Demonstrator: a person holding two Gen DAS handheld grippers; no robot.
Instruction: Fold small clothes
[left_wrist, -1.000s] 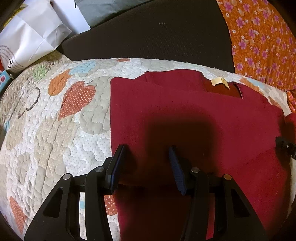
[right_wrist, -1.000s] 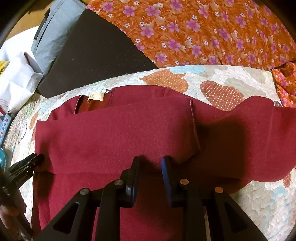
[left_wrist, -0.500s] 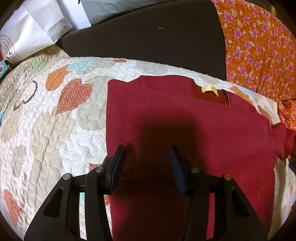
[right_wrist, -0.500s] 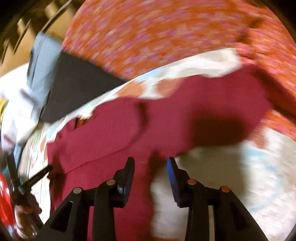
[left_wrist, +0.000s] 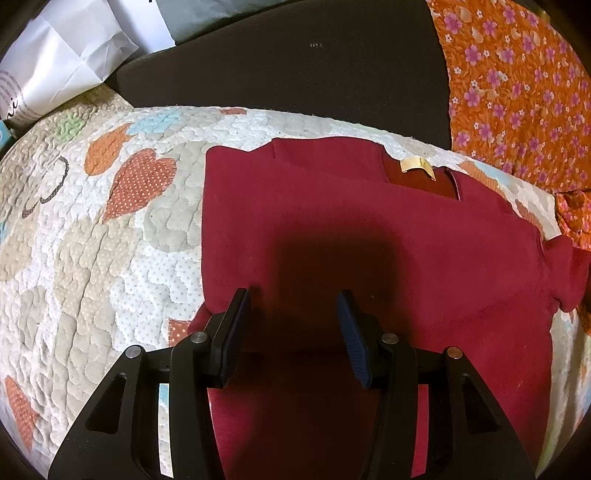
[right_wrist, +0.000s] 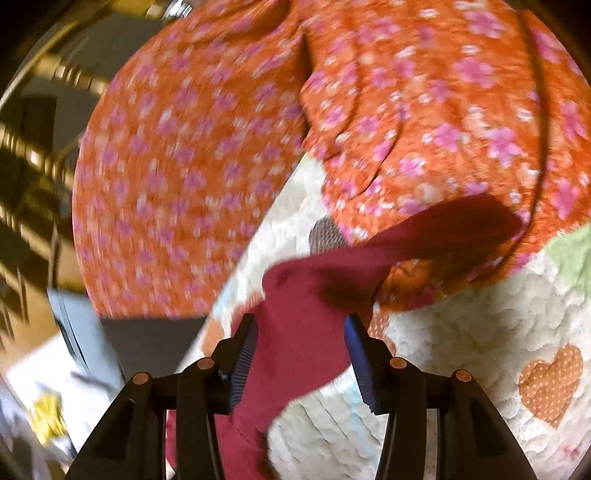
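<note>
A dark red top lies flat on the quilt, its left side folded in, with a tan neck label at the far edge. My left gripper is open and empty, hovering over the garment's near left part. In the blurred right wrist view my right gripper is open over the garment's long red sleeve, which stretches away to the right onto the orange cloth.
A quilt with heart patches covers the surface. A dark cushion lies behind it. Orange flowered fabric lies at the right, also seen in the right wrist view. A white paper bag sits far left.
My right gripper opened wider and swung fast to the right, from the garment's body to its sleeve. The left gripper stayed open and drew back slightly.
</note>
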